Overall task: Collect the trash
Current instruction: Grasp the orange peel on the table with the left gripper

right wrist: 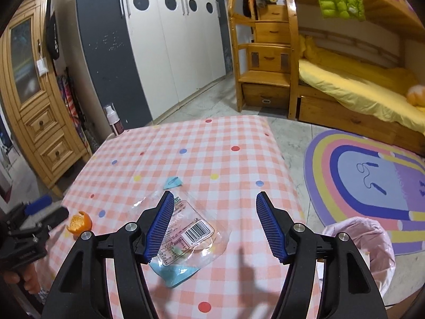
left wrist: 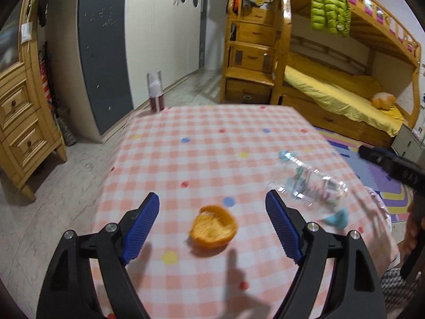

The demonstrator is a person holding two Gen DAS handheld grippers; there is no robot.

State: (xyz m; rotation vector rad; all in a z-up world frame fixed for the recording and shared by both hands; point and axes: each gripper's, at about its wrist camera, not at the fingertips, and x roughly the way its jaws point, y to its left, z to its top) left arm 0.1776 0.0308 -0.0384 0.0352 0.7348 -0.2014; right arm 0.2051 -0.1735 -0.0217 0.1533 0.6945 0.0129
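Note:
An orange peel (left wrist: 213, 226) lies on the pink checked tablecloth (left wrist: 212, 143), between the open fingers of my left gripper (left wrist: 212, 226), which hovers just above it. A clear plastic wrapper with blue ends (left wrist: 310, 183) lies to its right. In the right wrist view the wrapper (right wrist: 186, 234) with a barcode lies under my open right gripper (right wrist: 212, 226), mostly beneath the left finger. The peel (right wrist: 79, 223) is at the left, next to the left gripper (right wrist: 34, 220).
A bin lined with a pink bag (right wrist: 372, 252) stands on the floor right of the table. A pump bottle (left wrist: 155, 90) stands at the table's far left corner. A wooden dresser (left wrist: 18, 122), wardrobe and bunk bed (left wrist: 345, 87) surround the table.

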